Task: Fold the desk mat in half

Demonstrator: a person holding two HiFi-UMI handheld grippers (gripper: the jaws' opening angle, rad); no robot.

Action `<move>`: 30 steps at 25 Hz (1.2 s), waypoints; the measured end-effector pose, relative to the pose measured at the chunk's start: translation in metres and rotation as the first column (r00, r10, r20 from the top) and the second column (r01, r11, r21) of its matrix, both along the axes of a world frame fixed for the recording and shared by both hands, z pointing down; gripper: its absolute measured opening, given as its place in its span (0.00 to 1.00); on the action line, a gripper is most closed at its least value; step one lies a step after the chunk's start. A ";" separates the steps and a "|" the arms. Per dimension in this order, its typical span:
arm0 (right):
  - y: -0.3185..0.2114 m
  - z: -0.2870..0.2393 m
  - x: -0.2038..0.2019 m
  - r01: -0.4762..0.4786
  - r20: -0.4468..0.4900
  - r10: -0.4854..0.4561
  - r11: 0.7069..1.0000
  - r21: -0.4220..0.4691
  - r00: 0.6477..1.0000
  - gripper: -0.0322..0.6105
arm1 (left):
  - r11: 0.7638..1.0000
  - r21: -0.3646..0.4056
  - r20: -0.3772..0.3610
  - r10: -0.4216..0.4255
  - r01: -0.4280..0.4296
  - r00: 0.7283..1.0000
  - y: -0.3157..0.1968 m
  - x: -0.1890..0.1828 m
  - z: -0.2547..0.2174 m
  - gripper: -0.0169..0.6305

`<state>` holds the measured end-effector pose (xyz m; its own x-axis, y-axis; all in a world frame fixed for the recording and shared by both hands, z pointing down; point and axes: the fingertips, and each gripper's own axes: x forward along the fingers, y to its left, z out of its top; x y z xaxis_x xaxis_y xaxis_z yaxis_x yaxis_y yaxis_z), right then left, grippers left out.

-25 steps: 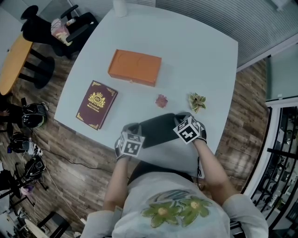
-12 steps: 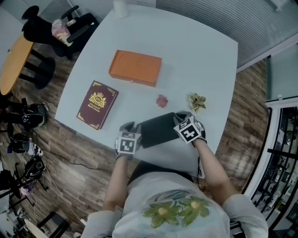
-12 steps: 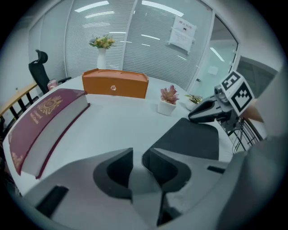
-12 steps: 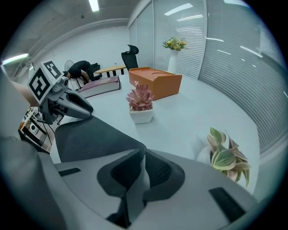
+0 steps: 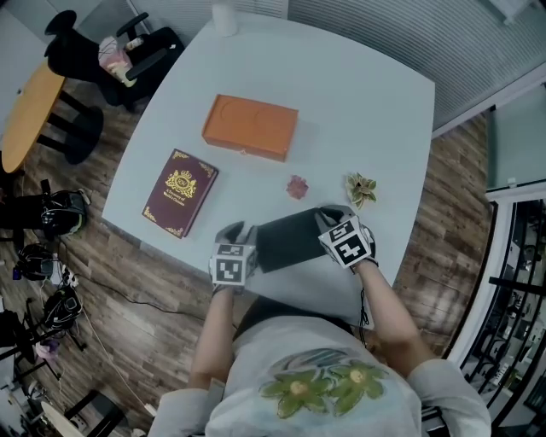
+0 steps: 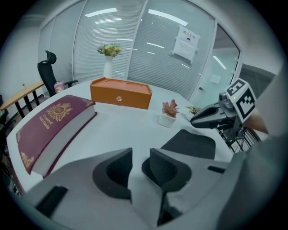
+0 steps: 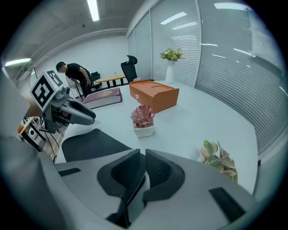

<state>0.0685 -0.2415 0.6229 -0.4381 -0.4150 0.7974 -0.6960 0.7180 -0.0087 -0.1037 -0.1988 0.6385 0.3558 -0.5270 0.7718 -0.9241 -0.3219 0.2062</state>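
Note:
The dark desk mat (image 5: pixel 290 239) lies doubled over near the table's front edge; it also shows in the left gripper view (image 6: pixel 189 143) and the right gripper view (image 7: pixel 90 143). My left gripper (image 5: pixel 237 230) hangs just off the mat's left end. Its jaws (image 6: pixel 141 152) have just been opening and stand apart with only bare table between them. My right gripper (image 5: pixel 328 213) is at the mat's far right corner, shut (image 7: pixel 142 152), with a thin dark strip of mat between its pads. Each gripper shows in the other's view: the right gripper (image 6: pixel 198 120), the left gripper (image 7: pixel 92 117).
An orange box (image 5: pixel 250 126) and a maroon book (image 5: pixel 179 193) lie farther back and to the left. A small pink succulent (image 5: pixel 296 186) and a green leafy plant (image 5: pixel 361 188) stand just beyond the mat. A white vase (image 5: pixel 223 17) is at the far edge, a chair (image 5: pixel 111 47) off the table.
The left gripper's jaws have opened and it has drawn slightly left and up off the mat's end. The right gripper has lifted a little. The mat stays folded.

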 end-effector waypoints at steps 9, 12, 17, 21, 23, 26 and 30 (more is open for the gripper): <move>0.006 -0.046 -0.011 -0.039 0.097 0.034 0.998 0.050 0.995 0.09 | 0.990 0.138 -0.033 -0.014 0.018 0.999 -0.007 0.007 -0.048 0.18; 0.007 -0.060 -0.014 -0.060 0.112 0.050 0.995 0.083 0.992 0.09 | 0.985 0.170 -0.035 -0.015 0.021 0.999 -0.007 0.009 -0.060 0.18; 0.014 -0.086 -0.021 -0.081 0.171 0.061 0.991 0.109 0.983 0.09 | 0.974 0.222 -0.061 -0.022 0.035 0.998 -0.003 0.016 -0.084 0.16; 0.022 -0.107 -0.026 -0.086 0.213 0.054 0.986 0.144 0.975 0.08 | 0.959 0.276 -0.083 -0.037 0.059 0.996 0.001 0.023 -0.107 0.09; 0.026 -0.116 -0.029 -0.090 0.225 0.051 0.982 0.166 0.973 0.08 | 0.950 0.305 -0.086 -0.040 0.065 0.995 0.002 0.025 -0.116 0.06; 0.032 -0.128 -0.034 -0.100 0.246 0.051 0.976 0.192 0.968 0.08 | 0.943 0.325 -0.099 -0.044 0.074 0.994 0.005 0.028 -0.128 0.04; 0.040 -0.143 -0.040 -0.107 0.274 0.045 0.971 0.214 0.961 0.08 | 0.939 0.336 -0.114 -0.041 0.077 0.993 0.011 0.035 -0.142 0.03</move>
